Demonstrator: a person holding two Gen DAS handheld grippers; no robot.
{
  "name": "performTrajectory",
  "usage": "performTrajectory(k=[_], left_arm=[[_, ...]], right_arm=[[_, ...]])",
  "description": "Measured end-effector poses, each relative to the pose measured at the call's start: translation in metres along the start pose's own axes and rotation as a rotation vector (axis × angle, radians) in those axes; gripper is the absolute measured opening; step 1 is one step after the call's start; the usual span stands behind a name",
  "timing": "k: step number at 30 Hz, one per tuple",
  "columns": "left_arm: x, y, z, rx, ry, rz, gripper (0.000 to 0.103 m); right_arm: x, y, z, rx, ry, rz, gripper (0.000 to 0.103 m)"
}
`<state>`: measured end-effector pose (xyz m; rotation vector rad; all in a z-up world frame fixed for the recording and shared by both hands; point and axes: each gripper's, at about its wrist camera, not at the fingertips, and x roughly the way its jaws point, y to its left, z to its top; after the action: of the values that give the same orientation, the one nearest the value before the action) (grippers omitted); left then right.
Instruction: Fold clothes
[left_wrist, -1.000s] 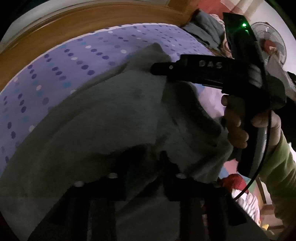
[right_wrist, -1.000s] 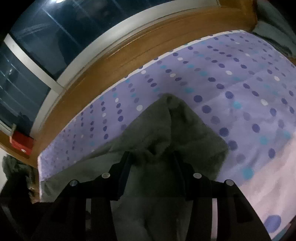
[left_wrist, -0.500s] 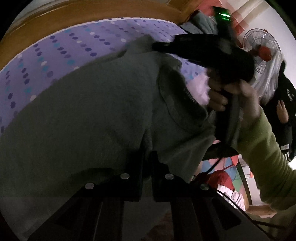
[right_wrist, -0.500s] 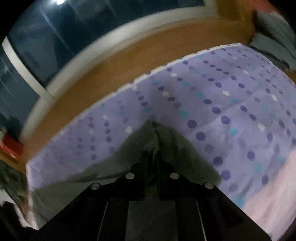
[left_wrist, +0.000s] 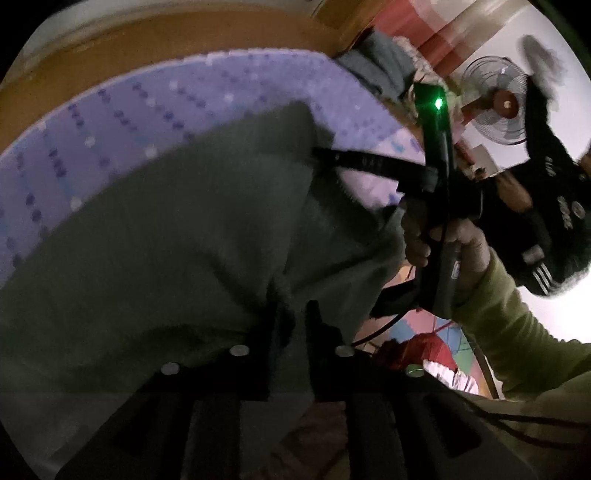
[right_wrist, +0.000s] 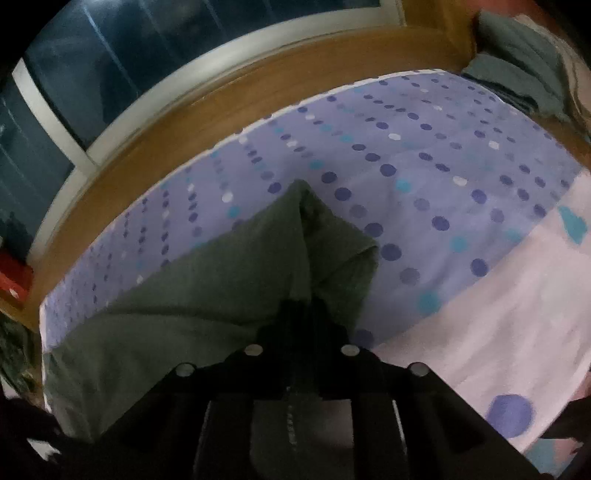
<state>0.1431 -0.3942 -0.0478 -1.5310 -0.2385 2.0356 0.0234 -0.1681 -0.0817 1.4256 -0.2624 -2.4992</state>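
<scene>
A grey-green garment (left_wrist: 177, 229) is spread over the purple dotted bedsheet (left_wrist: 122, 110). My left gripper (left_wrist: 291, 314) is shut on a fold of its near edge and holds it up. My right gripper (right_wrist: 301, 306) is shut on a peaked corner of the same garment (right_wrist: 207, 280), lifted off the sheet (right_wrist: 424, 173). In the left wrist view the right gripper (left_wrist: 321, 155) reaches in from the right, held by a hand in a green sleeve, pinching the garment's far corner.
A wooden bed frame (right_wrist: 258, 85) and a dark window (right_wrist: 92, 55) run along the far side. A pile of grey clothes (right_wrist: 517, 55) lies at the far right corner. A standing fan (left_wrist: 495, 103) and a person in black (left_wrist: 546, 206) are to the right.
Both grippers closed on the garment about a second ago and have lifted it. The right gripper's corner now stands in a taller peak, and the cloth is drawn up between the two.
</scene>
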Motion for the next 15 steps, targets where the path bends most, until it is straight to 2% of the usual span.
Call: performTrajectory(k=[3,5,6,15], left_arm=[[-0.017,0.0,0.002,0.0,-0.037,-0.019,0.021],[-0.02,0.0,0.001,-0.009,-0.038,-0.046,0.024],[-0.02,0.001,-0.001,-0.013,-0.031,-0.06,0.025],[0.007,0.003,0.004,-0.003,0.012,-0.022,0.025]], right_arm=[[-0.021,0.0,0.005,-0.04,-0.045,-0.027,0.019],[-0.041,0.0,0.008,-0.072,-0.092,-0.027,0.033],[-0.045,0.001,0.01,-0.094,-0.098,-0.006,0.037],[0.004,0.032,0.014,-0.415,0.103,0.123,0.039]])
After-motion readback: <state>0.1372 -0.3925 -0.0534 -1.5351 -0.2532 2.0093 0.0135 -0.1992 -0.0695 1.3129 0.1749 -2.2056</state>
